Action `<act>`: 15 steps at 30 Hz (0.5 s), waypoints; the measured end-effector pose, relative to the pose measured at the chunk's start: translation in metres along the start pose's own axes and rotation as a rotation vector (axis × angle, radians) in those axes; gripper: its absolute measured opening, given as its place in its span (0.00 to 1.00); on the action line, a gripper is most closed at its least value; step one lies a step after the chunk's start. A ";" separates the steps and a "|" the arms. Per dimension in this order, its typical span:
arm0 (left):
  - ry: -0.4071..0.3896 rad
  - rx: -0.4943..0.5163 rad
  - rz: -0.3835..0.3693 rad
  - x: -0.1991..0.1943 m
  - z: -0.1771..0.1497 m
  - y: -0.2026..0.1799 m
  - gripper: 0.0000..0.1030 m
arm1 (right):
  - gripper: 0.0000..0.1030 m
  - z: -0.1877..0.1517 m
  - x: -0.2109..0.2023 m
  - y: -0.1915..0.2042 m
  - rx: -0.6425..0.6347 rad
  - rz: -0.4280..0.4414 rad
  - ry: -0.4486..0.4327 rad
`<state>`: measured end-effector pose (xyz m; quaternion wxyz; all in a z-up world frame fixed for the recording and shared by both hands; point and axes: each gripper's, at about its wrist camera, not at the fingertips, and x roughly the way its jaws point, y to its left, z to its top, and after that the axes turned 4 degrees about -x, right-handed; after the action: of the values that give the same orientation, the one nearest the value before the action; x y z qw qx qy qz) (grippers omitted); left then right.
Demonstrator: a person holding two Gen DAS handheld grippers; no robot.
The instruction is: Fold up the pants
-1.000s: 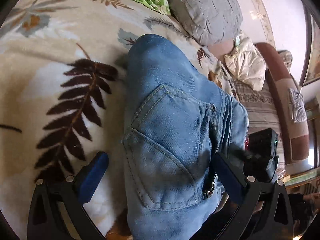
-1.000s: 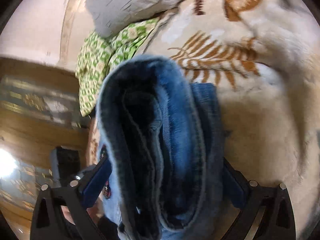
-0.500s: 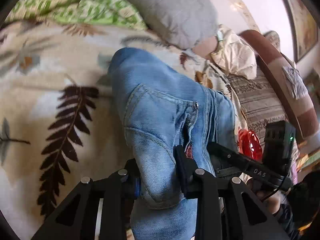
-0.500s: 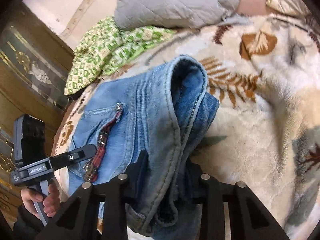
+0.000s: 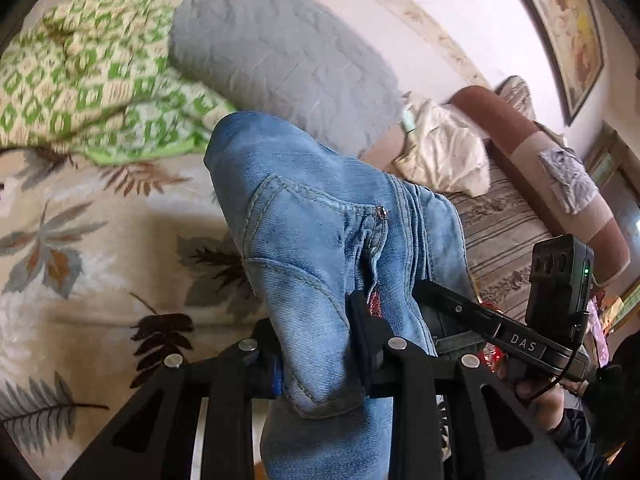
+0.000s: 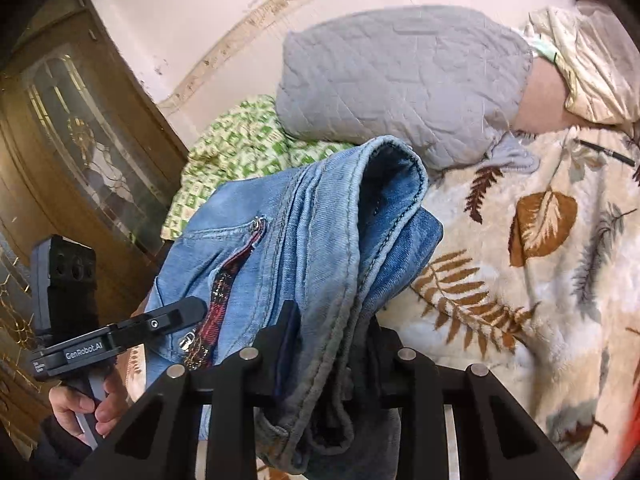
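Note:
Folded blue jeans (image 5: 320, 216) hang lifted above the leaf-patterned blanket (image 5: 80, 240). My left gripper (image 5: 316, 340) is shut on the pocket side of the bundle, its pads pressing the denim from both sides. In the right wrist view the same jeans (image 6: 312, 240) show their stacked folded edges, and my right gripper (image 6: 332, 332) is shut on those layers. Each gripper appears in the other's view: the right one (image 5: 520, 344) and the left one (image 6: 120, 332), both in a person's hands. A red patterned strip (image 6: 224, 292) hangs from the pocket.
A grey quilted pillow (image 5: 280, 52) and a green patterned cloth (image 5: 80, 80) lie at the head of the bed. A cream cloth (image 5: 444, 152) and a striped sofa with a brown armrest (image 5: 520, 132) are to the right. A wooden cabinet (image 6: 60, 140) stands left.
Both grippers went from wide open around the folded jeans to shut on them. They then rose and rolled, lifting the bundle off the blanket.

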<state>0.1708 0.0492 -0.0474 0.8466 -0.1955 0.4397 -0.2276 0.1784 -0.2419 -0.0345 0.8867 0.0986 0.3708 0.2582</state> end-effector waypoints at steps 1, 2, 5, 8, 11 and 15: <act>0.022 -0.011 0.010 0.009 -0.002 0.007 0.28 | 0.31 -0.001 0.012 -0.004 0.012 -0.005 0.022; 0.051 -0.029 0.018 0.019 -0.006 0.016 0.28 | 0.31 -0.004 0.018 -0.009 0.018 -0.009 0.041; 0.179 -0.086 0.074 0.059 -0.024 0.048 0.30 | 0.31 -0.030 0.050 -0.033 0.073 -0.025 0.147; 0.184 -0.184 0.035 0.073 -0.036 0.078 0.45 | 0.32 -0.057 0.082 -0.052 0.112 -0.071 0.232; 0.192 -0.203 0.024 0.074 -0.035 0.084 0.49 | 0.34 -0.062 0.083 -0.063 0.160 -0.029 0.198; 0.183 -0.191 0.037 0.074 -0.035 0.083 0.50 | 0.37 -0.066 0.087 -0.065 0.148 -0.035 0.191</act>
<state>0.1969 0.0718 -0.1588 0.7844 -0.2455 0.5385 -0.1858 0.2082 -0.2516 -0.1572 0.8419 0.1320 0.4734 0.2230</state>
